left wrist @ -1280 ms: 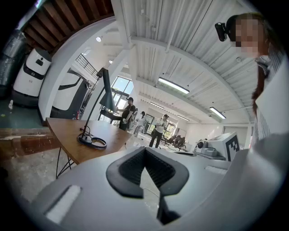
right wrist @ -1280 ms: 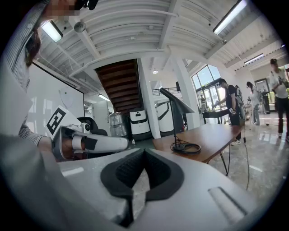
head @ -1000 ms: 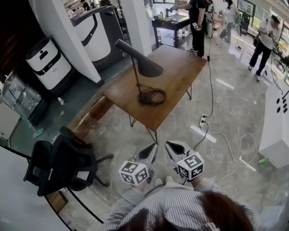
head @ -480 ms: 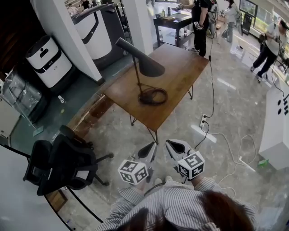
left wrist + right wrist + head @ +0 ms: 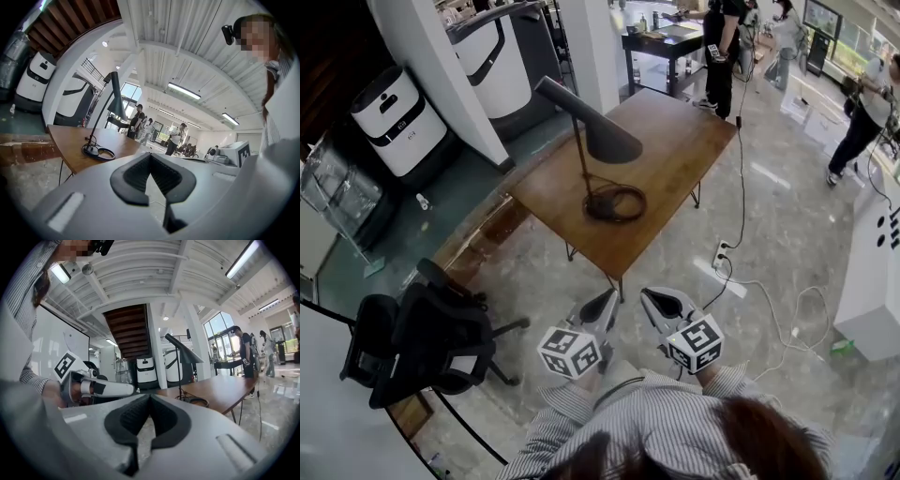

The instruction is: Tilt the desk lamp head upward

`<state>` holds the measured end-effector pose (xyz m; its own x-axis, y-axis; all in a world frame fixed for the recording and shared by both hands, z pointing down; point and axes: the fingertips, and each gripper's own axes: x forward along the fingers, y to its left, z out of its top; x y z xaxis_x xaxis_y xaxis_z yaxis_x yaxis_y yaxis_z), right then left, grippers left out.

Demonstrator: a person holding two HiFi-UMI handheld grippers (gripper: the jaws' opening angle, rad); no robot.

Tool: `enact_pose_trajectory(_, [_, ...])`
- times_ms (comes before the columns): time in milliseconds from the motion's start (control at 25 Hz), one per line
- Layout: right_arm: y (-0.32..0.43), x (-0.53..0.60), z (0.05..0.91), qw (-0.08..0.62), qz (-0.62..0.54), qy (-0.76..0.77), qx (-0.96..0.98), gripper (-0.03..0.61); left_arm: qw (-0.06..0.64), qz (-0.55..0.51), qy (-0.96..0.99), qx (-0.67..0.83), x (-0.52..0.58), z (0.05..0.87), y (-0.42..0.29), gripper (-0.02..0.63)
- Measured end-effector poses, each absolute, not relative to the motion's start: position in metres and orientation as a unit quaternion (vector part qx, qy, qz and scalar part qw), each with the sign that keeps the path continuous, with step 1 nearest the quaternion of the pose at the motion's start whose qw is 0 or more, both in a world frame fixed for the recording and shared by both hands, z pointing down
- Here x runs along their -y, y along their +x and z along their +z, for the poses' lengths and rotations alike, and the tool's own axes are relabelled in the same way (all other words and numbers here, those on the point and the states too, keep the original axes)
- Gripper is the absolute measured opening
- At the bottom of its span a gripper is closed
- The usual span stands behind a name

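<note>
The left gripper (image 5: 610, 296) is held low in front of the person, over the stone floor (image 5: 769, 216), and points toward the near corner of the wooden counter (image 5: 675, 141). In the left gripper view its fingers (image 5: 132, 174) are clenched: the dark ribbed pads meet tip against tip, pad on pad, and grasp no object. The right gripper (image 5: 648, 298) is just beside it, tips side by side but apart. Its fingers (image 5: 125, 417) stand the same way in the right gripper view, pressed together at the tips and closed only on each other.

The desk lamp (image 5: 598, 133) stands on the counter, toward its left side in the head view and well apart from both grippers. Its thin stem rises from a round base, and a black cord (image 5: 623, 202) lies coiled in a loop around that base. The dark cone-shaped head sits at the top of the stem and slopes down, its wide mouth facing the counter top. Neither gripper touches the lamp.

A black office chair (image 5: 431, 342) stands on the floor to the left of the grippers. A white power strip (image 5: 718, 253) with a trailing cable lies on the floor to the right of the counter.
</note>
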<state>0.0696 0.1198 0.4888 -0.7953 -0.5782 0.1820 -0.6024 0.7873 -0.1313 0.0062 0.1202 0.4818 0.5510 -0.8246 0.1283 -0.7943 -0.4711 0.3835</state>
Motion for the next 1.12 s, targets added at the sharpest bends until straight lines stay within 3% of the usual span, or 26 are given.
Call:
enact_pose_trajectory(680, [-0.004, 0.017, 0.496, 0.052, 0.099, 0.323, 0.94, 0.002, 0.206, -0.036, 0.865, 0.456, 0.012, 0.489, -0.058, 0.003])
enact_pose_trajectory(1120, [-0.065, 0.121, 0.497, 0.061, 0.073, 0.365, 0.926, 0.003, 0.149, 0.001, 0.885, 0.441, 0.12, 0.466, -0.119, 0.003])
